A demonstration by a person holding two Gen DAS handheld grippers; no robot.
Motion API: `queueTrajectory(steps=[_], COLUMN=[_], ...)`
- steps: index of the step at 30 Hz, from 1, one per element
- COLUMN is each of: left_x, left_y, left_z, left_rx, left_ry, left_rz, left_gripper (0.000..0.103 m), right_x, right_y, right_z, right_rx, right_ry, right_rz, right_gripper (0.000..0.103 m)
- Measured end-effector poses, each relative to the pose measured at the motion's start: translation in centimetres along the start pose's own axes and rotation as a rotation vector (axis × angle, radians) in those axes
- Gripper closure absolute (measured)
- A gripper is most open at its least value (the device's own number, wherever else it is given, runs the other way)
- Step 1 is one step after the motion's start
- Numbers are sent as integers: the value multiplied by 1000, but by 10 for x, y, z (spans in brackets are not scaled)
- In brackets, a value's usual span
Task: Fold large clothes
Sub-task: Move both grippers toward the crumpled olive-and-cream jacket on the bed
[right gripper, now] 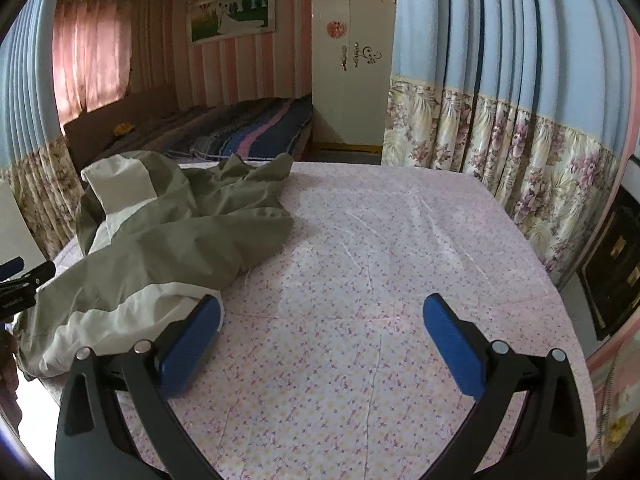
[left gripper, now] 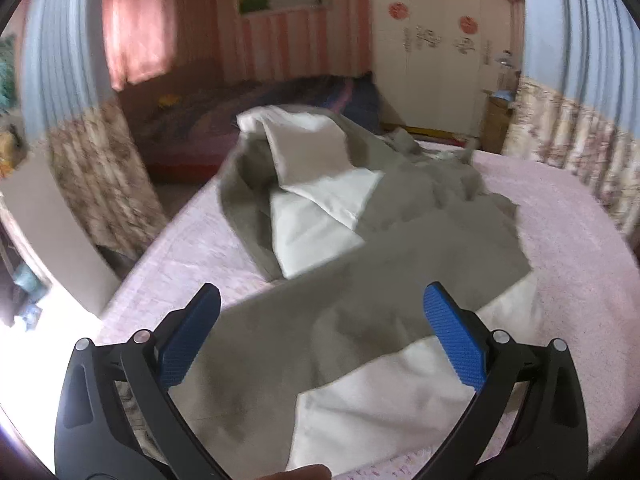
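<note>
An olive-green garment with cream panels (left gripper: 360,240) lies crumpled on a bed with a pink flowered sheet (left gripper: 568,216). My left gripper (left gripper: 322,304) hangs open just above the near end of the garment, its blue pads (left gripper: 452,336) wide apart with cloth showing between them. In the right wrist view the same garment (right gripper: 168,240) is heaped on the left part of the bed. My right gripper (right gripper: 322,312) is open over the bare sheet (right gripper: 380,280), its left pad (right gripper: 192,340) close beside the cream hem. The left gripper's tip (right gripper: 24,276) shows at the left edge.
Blue and floral curtains (right gripper: 500,120) hang along the bed's right side and another curtain (left gripper: 92,160) at the left. A second bed with a dark striped cover (right gripper: 248,128) and a white wardrobe (right gripper: 352,60) stand behind. A dark cabinet (right gripper: 616,276) is at far right.
</note>
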State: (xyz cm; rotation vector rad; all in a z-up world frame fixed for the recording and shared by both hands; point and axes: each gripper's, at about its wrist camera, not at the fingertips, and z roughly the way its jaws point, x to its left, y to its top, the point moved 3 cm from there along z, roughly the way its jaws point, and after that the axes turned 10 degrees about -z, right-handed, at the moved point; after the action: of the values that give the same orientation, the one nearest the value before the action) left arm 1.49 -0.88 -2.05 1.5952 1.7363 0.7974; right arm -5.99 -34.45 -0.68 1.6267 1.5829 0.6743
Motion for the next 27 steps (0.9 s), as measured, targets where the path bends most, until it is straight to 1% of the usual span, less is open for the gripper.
queueTrajectory(steps=[1, 5, 9, 11, 13, 15, 16, 19, 22, 25, 27], left_x=[-3, -13, -24, -27, -26, -25, -24, -23, -23, -22, -20], left_y=[0, 3, 3, 3, 4, 6, 7, 12, 16, 18, 17], left_z=[-3, -8, -8, -8, -8, -8, -8, -9, -13, -13, -11], left_rx=[-17, -7, 12, 6, 5, 20, 21, 10, -25, -32, -17], left_ry=[23, 17, 9, 33, 51, 34, 36, 52, 83, 79, 69], left_rz=[5, -24, -34, -43, -75, -106, -114, -117, -96, -96, -100], left_gripper=[3, 3, 3, 3, 3, 3, 3, 3, 3, 3, 3], right_x=[-4, -20, -32, -39, -44, -49, -51, -51, -50, -49, -46], right_y=[-1, -3, -7, -9, -10, -11, -11, -11, -11, -9, -8], right_z=[1, 5, 9, 11, 14, 19, 20, 23, 25, 26, 28], right_rx=[-2, -26, -36, -40, -33, -22, -18, -8, -4, -6, 0], right_ry=[12, 46, 61, 68, 82, 96, 104, 117, 120, 125, 130], right_rz=[4, 37, 31, 25, 25, 31, 31, 13, -5, -7, -9], right_gripper=[2, 2, 2, 2, 2, 2, 2, 2, 2, 2, 2])
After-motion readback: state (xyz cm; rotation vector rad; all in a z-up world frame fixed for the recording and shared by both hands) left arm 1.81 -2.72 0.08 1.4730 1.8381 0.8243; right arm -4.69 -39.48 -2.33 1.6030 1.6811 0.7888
